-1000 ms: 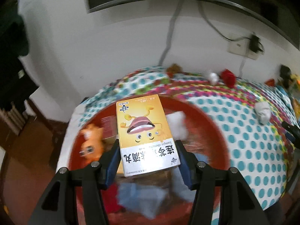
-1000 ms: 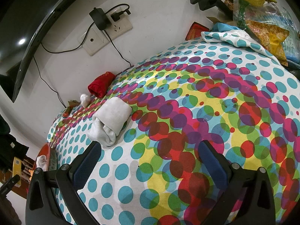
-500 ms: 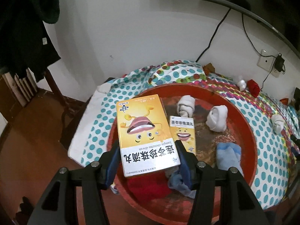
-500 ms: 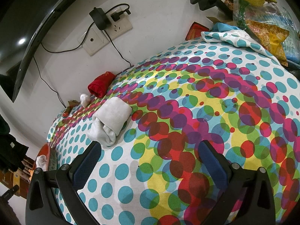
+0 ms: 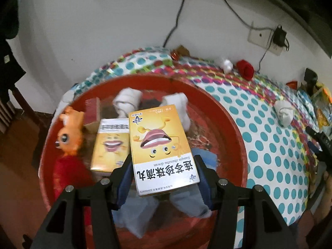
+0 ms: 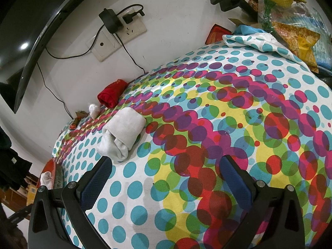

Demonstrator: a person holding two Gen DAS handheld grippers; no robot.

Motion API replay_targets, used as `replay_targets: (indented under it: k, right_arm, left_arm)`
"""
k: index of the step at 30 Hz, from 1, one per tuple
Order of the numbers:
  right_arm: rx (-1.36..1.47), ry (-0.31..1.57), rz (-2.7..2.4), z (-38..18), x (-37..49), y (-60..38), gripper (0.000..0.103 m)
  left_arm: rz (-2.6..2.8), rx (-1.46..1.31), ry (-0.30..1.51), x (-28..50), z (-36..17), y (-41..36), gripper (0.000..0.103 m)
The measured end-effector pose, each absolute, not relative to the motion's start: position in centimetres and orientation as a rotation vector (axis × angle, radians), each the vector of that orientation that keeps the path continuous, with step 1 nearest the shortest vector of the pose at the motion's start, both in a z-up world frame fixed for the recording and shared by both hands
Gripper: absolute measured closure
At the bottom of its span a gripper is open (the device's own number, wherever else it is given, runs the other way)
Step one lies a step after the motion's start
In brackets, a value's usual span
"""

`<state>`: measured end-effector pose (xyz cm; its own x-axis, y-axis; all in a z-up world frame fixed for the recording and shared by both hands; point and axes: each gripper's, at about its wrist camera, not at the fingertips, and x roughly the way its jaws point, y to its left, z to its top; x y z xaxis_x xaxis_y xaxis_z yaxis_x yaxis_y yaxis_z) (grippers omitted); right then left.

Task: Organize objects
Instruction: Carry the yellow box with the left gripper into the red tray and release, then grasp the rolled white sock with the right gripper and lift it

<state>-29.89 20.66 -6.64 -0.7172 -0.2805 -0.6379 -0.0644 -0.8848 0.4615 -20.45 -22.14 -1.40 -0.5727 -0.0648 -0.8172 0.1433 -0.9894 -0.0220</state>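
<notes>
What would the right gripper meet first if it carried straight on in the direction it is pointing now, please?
Probably only the polka-dot tablecloth: nothing lies between the open fingers of the right gripper. The rolled white sock sits left of that line, though depth is hard to judge.

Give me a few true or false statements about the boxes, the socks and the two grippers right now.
1. The left gripper holds a yellow box. True.
2. The red tub has no other yellow box in it. False: a second box lies there.
3. The right gripper grips a rolled white sock. False: its fingers are open and empty, and the sock lies on the dotted cloth.
4. An orange toy sits in the tub. True.
</notes>
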Motion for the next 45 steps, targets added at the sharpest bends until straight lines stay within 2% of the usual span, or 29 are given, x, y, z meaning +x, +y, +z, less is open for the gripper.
replay_targets:
  k: [3, 15, 17, 20, 26, 32, 34, 37, 41, 43, 45]
  right_arm:
    - [1.127, -0.696, -2.717, -6.7, -29.9, 20.7, 0.0]
    - [1.127, -0.698, -2.716, -6.7, -29.9, 20.7, 0.0]
    - [1.126, -0.699, -2.716, -6.7, -29.9, 20.6, 0.0]
    - [1.129, -0.694, -2.717, -6.7, -29.9, 20.6, 0.0]
    - [1.129, -0.695, -2.717, -6.7, -29.9, 20.6, 0.0]
    - [1.128, -0.697, -2.716, -6.7, -29.9, 20.6, 0.0]
    - [1.127, -0.7, -2.715, -6.7, -29.9, 20.6, 0.0]
    - [1.132, -0.692, -2.718, -6.7, -29.9, 20.6, 0.0]
    - [1.13, -0.694, -2.717, -6.7, -29.9, 20.6, 0.0]
    - [1.153, -0.657, -2.733, -6.7, -30.1, 20.3, 0.0]
    - [1.202, -0.571, -2.764, -6.6, -30.3, 19.5, 0.0]
  left_arm:
    - [-2.658, 1.429, 0.059, -21.7, -2.3, -21.1, 0.046]
    - [-2.557, 1.479, 0.057, -26.9, -4.9, -21.9, 0.048]
    - [-2.552, 1.491, 0.09, -26.7, -5.3, -22.0, 0.049]
    - [-2.561, 1.486, 0.016, -25.7, -5.5, -21.3, 0.05]
    - [-2.588, 1.484, 0.014, -23.7, -5.5, -21.0, 0.05]
    - [-2.635, 1.482, 0.082, -23.7, -5.6, -21.5, 0.048]
    - [-2.677, 1.446, 0.18, -23.3, -5.2, -22.1, 0.043]
    - [-2.75, 1.339, 0.276, -22.0, -3.7, -22.9, 0.043]
    - [-2.867, 0.994, 0.389, -16.4, 0.1, -23.8, 0.038]
    - [-2.893, 0.854, 0.389, -12.9, 1.2, -23.3, 0.027]
    - [-2.914, 0.762, 0.323, -9.2, 1.4, -22.1, 0.025]
